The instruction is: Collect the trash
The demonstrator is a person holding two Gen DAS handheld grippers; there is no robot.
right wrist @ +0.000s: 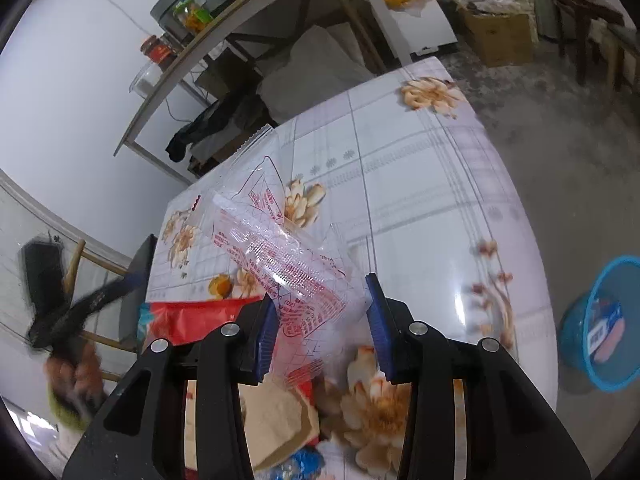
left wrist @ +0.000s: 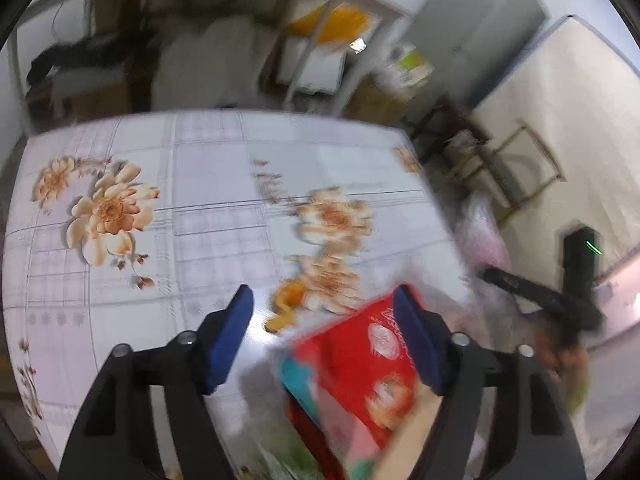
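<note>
Tabletop [right wrist: 420,208] with a floral cloth runs to a rounded edge on the right; past it lies bare grey floor, where a blue bin [right wrist: 600,324] stands well apart from the table. The far half of the cloth lies open. The right gripper [right wrist: 322,316] tilts steeply down over the near edge, its blue pads partly closed around a clear printed plastic bag [right wrist: 280,248]; whether they pinch it is unclear. The left gripper [left wrist: 324,320] also angles down, jaws wide, the right pad beside a red packet [left wrist: 360,356] at the near edge. Orange peel [left wrist: 286,300] lies just beyond.
</note>
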